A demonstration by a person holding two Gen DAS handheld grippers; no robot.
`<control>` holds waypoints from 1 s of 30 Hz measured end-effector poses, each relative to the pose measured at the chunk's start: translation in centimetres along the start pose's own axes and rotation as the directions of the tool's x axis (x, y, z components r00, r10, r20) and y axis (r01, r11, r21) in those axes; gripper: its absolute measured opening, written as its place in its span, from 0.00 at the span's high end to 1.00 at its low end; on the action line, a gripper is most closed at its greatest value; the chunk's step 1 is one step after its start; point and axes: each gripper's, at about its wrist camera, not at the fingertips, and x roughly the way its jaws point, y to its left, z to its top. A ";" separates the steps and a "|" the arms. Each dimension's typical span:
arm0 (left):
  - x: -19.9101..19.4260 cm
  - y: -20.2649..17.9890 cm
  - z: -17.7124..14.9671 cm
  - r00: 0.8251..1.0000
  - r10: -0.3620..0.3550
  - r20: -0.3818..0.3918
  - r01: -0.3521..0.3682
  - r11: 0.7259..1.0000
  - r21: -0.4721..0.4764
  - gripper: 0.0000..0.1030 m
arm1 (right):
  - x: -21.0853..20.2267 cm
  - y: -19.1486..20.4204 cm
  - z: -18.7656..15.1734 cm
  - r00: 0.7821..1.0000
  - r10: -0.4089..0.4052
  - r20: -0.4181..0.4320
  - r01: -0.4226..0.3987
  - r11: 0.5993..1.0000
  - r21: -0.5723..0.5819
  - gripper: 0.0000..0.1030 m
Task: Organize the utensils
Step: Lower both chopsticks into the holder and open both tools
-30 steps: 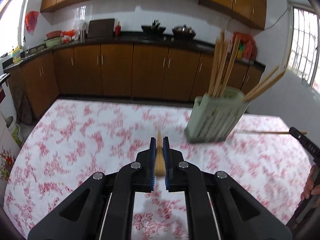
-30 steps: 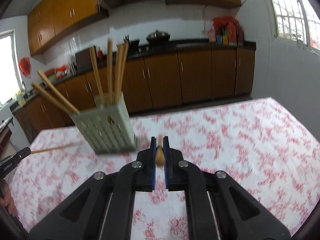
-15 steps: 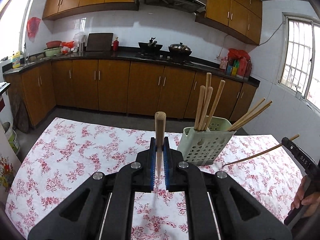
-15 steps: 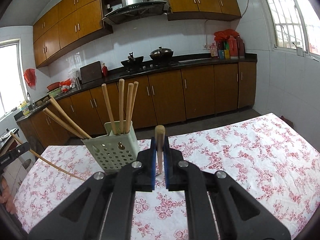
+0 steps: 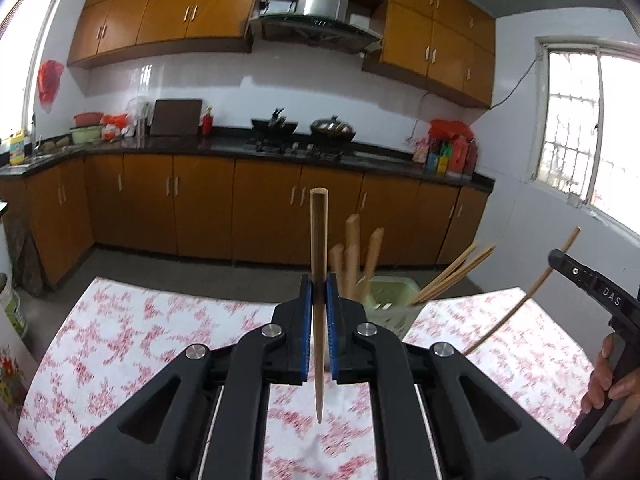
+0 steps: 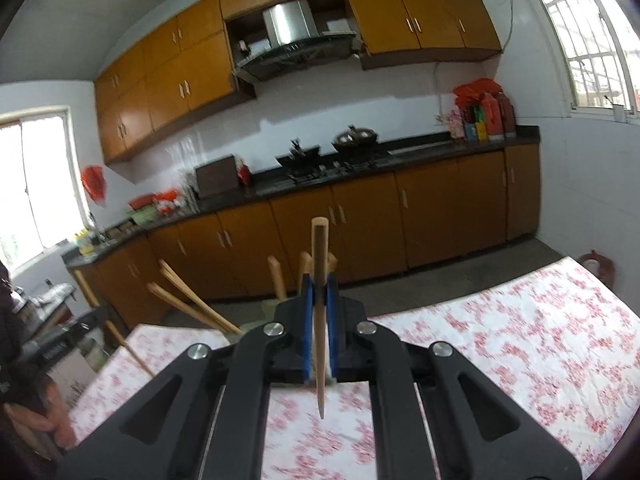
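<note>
My left gripper is shut on a wooden chopstick held upright, thin tip down above the table. My right gripper is shut on another wooden chopstick, also upright. The pale green perforated utensil holder stands just behind my left gripper, holding several chopsticks; some lean right. In the right wrist view the holder is mostly hidden behind my gripper, with its chopsticks leaning left. The right gripper and its chopstick show at the right edge of the left wrist view.
The table has a white cloth with red flowers. Brown kitchen cabinets and a dark counter with a stove and pots run behind it. A window is on the right wall.
Both grippers have risen and tilted upward with their chopsticks. The holder has dropped lower in both views and is now partly hidden behind the fingers.
</note>
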 end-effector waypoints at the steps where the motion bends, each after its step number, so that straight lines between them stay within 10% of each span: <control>1: -0.2 -0.5 0.6 1.000 -0.012 0.019 0.012 1.000 0.001 0.93 | -0.3 0.5 0.5 1.000 0.012 0.016 -0.012 1.000 -0.003 0.93; 14: 2.4 -5.5 7.8 0.968 -0.007 0.250 0.010 1.000 -0.011 0.93 | 2.0 4.4 5.9 0.981 0.060 0.184 -0.047 0.996 -0.077 0.93; 30: 8.5 -4.4 4.7 0.978 0.055 0.202 -0.046 0.998 -0.051 0.93 | 9.5 3.3 2.6 0.997 0.030 0.076 -0.024 0.997 -0.073 0.93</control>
